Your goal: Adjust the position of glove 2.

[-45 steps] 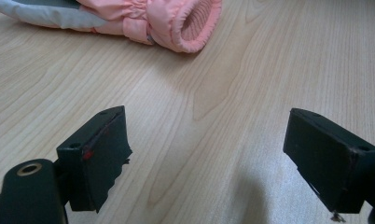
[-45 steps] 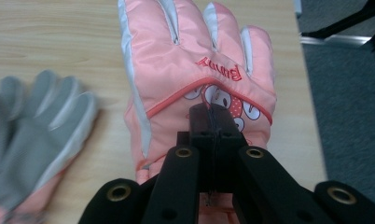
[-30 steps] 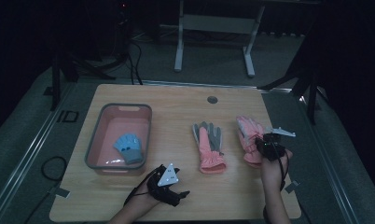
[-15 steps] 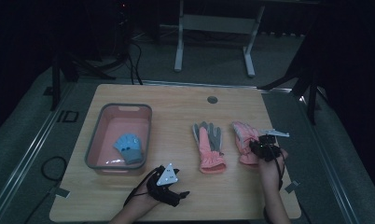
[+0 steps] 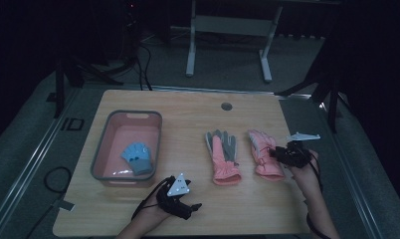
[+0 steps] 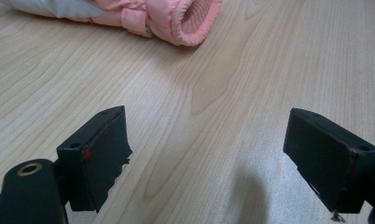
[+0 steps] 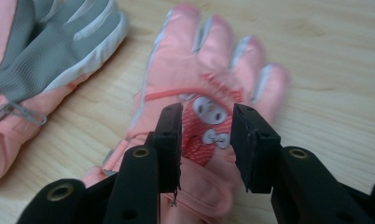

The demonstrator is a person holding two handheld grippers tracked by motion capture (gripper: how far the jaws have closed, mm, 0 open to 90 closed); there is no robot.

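Pink ski gloves are lying mid-frame on the worktop (image 5: 138, 219) in the high view, a blue glove (image 5: 137, 158) already sitting in the pink bin (image 5: 101, 149). In the left gripper view, the left gripper (image 6: 209, 158) is idling, jaws wide and empty. In the right gripper view, the right gripper (image 7: 206, 140) has just been opening, its part-open jaws gripping nothing over the right-hand pink glove (image 7: 209, 70); both pink gloves are awaiting binning.

A light wooden table (image 5: 188, 107) carries a pink tub (image 5: 108, 128) at nine o'clock, a palm-up pink glove (image 5: 222, 158) near the centre, and a second pink glove (image 5: 261, 155) just beside it at three o'clock.
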